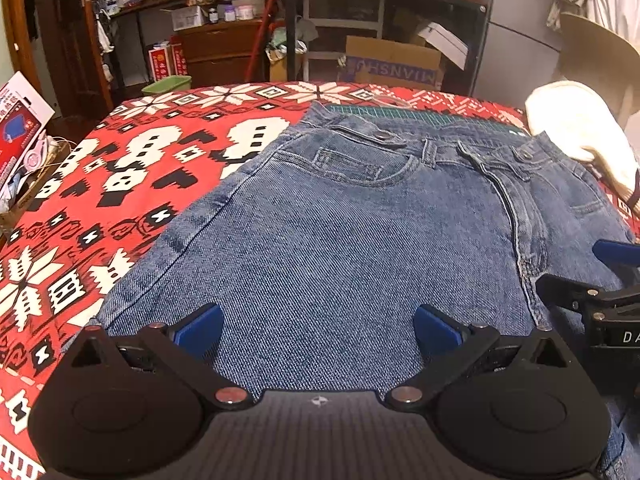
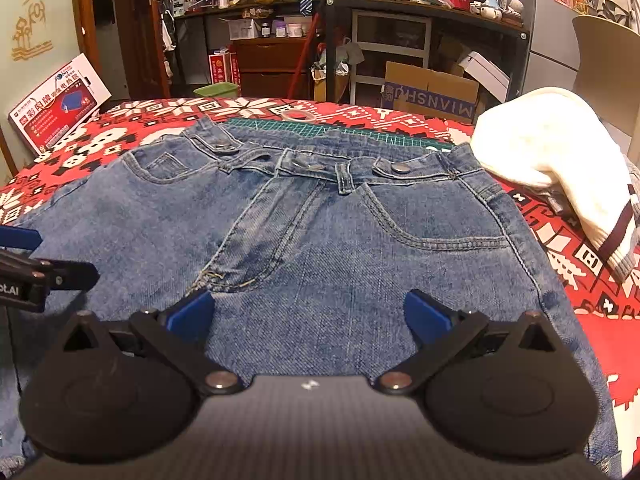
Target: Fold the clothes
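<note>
Table (image 2: 280, 109): covered in a red, white and black patterned cloth, cluttered shelves behind it.

Jeans (image 1: 340, 232): blue denim, spread flat front-up across the table's middle, waistband at the far edge, fly and pockets showing (waist button undone, as far as I can tell).

White garment (image 2: 548, 152): heaped to the right of the jeans, striped cuff hanging toward the near side.

Green mat (image 2: 340, 133): a strip showing just beyond the waistband.

Left gripper (image 1: 318, 330): low over the left thigh area, jaws wide apart, holding nothing.

Right gripper (image 2: 308, 316): beside it over the right thigh, jaws likewise spread, nothing between them.
</note>
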The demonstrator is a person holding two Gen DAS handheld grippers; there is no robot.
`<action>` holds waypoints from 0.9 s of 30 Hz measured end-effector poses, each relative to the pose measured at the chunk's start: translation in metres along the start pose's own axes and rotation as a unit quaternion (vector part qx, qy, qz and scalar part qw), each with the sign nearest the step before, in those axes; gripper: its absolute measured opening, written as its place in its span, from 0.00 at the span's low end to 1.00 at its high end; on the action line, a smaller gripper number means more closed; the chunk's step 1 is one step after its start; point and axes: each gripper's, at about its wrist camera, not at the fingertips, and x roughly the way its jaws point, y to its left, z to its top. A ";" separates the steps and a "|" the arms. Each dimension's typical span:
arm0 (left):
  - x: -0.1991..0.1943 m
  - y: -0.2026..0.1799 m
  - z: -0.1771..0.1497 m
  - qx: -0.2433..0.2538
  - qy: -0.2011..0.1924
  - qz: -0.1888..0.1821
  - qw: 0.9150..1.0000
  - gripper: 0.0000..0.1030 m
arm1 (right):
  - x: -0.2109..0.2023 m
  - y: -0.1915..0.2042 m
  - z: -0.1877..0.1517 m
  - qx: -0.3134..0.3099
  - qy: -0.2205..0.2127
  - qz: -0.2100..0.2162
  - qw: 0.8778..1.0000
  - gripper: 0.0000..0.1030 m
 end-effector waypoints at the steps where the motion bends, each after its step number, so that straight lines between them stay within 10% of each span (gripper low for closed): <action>1: 0.000 0.000 0.000 0.001 0.002 0.000 1.000 1.00 | 0.000 0.000 0.000 0.000 0.000 0.000 1.000 0.99; 9: -0.007 0.002 0.002 -0.021 -0.017 0.023 0.999 0.92 | -0.001 -0.004 0.001 0.018 -0.001 -0.002 1.000 0.99; 17: -0.022 0.009 0.003 -0.062 -0.051 0.059 0.995 0.25 | -0.021 0.006 0.021 0.000 0.007 0.022 1.000 0.94; 19: -0.022 0.017 0.004 -0.080 -0.049 0.065 0.993 0.10 | -0.028 0.013 0.031 -0.022 0.009 0.040 0.999 0.82; 23: -0.015 0.041 0.001 -0.132 -0.034 0.079 0.987 0.05 | -0.023 0.026 0.053 -0.046 0.051 0.073 0.995 0.19; 27: -0.018 0.058 -0.005 -0.151 -0.035 0.090 0.984 0.05 | -0.011 0.041 0.070 -0.076 0.088 0.123 0.986 0.11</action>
